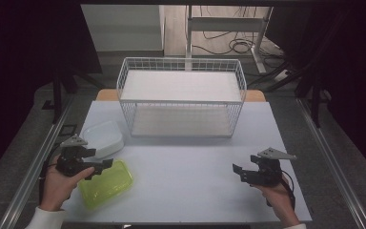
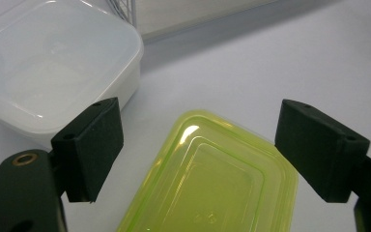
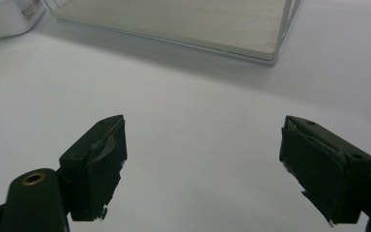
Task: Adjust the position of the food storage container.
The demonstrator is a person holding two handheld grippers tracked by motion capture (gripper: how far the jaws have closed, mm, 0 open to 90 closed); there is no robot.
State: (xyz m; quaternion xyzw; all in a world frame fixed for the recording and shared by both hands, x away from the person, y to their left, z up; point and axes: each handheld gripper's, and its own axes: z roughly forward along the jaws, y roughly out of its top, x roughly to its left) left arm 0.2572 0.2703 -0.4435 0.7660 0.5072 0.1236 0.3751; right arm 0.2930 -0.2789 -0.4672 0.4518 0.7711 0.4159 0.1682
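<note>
On the desk (image 1: 186, 162), in front of the wire rack (image 1: 181, 95) and just beside the white container (image 1: 102, 138), lies the green container (image 1: 107, 183); lower the wide-apart left tongs (image 1: 100, 167) squarely over its rim before closing, right tongs (image 1: 240, 172) waiting apart and empty.

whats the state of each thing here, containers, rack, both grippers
green container: lidded, flat on the table, under the left gripper's open jaws
white container: lid on, upright, just behind the green one
wire rack: upright at the back of the table, both shelves bare
left gripper: open, holding nothing
right gripper: open, holding nothing, over bare table
</note>
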